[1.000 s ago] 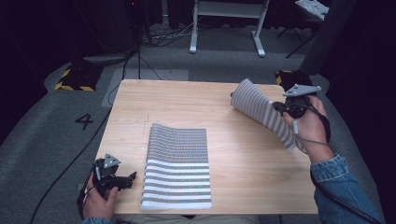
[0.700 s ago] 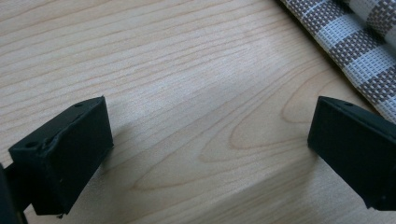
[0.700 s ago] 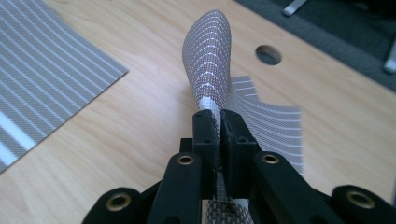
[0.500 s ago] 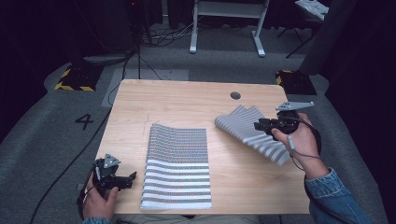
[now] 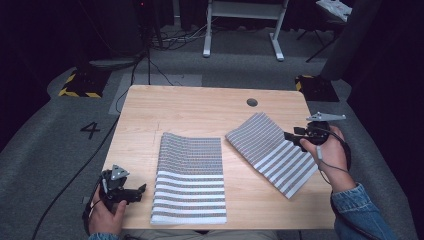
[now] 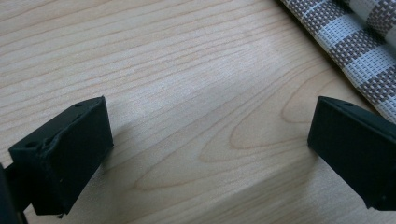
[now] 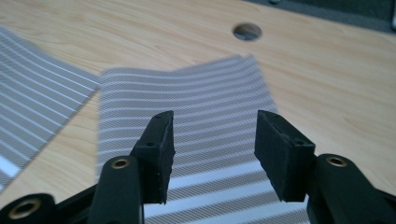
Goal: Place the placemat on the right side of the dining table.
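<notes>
Woven striped mats point(image 5: 272, 152); matt wood table point(image 5: 200, 107).

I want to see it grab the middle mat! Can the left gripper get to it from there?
Probably yes. The left gripper is open, beside the middle striped placemat's left edge, with bare table between them.

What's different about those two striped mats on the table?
The near mat lies square to the table's front edge; the right mat lies at an angle. The near mat has nothing over it, while the right gripper, jaws open, sits at the right mat's edge. The left gripper is open beside the near mat, apart from it. Both mats are woven, brown-grey with white stripes, and look about the same size.
</notes>
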`<state>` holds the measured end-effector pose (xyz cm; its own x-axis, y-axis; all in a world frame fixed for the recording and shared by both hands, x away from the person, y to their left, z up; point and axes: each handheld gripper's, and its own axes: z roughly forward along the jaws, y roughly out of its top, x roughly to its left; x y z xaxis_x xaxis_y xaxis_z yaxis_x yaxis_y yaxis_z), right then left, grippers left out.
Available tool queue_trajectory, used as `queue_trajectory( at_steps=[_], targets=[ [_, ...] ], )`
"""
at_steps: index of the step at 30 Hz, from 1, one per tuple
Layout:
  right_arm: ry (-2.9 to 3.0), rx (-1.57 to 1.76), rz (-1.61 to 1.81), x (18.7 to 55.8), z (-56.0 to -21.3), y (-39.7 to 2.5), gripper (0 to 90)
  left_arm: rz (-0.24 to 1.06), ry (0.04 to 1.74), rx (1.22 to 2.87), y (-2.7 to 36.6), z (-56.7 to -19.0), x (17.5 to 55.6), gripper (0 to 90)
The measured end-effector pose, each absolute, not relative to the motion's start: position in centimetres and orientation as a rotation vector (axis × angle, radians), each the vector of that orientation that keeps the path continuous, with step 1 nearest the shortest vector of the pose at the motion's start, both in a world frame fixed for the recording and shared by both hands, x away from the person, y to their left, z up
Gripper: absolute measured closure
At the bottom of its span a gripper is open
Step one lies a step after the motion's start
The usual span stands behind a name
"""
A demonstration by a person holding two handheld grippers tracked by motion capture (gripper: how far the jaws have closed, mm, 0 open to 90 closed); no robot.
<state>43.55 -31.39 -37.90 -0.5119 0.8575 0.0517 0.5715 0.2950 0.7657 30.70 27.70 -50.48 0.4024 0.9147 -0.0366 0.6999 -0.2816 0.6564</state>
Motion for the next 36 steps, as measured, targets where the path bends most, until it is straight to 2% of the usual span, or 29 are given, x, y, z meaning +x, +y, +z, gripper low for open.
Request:
queue_trajectory(
  at_steps=[1,14,21,29,30,32,33,35,36],
  targets=[
    [2.180,1.351,1.042,43.9,-39.3,-32.8,48.3,0.472,1.372,2.069,27.7,-50.5,30.7,0.1],
    [2.109,1.571,0.851,43.4,-45.5,-38.0,46.8,0.475,1.377,2.062,27.7,-50.5,30.8,0.0],
    [2.044,1.681,0.772,42.4,-47.3,-40.7,43.6,0.475,1.377,2.062,27.7,-50.5,30.8,0.0],
    [2.008,1.724,0.794,41.3,-48.4,-41.4,40.8,0.475,1.377,2.063,27.7,-50.5,30.8,0.0],
    [2.010,1.710,0.773,41.2,-48.4,-41.2,44.3,0.475,1.377,2.062,27.7,-50.5,30.8,0.0],
    [2.015,1.698,0.757,41.2,-48.4,-41.2,45.1,0.474,1.377,2.062,27.7,-50.5,30.8,0.0],
    [2.025,1.703,0.750,41.2,-48.2,-41.0,58.5,0.475,1.377,2.062,27.7,-50.5,30.8,0.0],
    [2.055,1.703,0.745,41.3,-48.0,-40.8,67.9,0.475,1.377,2.063,27.7,-50.5,30.8,0.0],
    [2.059,1.714,0.736,41.3,-47.9,-40.7,68.2,0.474,1.377,2.063,27.7,-50.5,30.8,0.0]
  ],
)
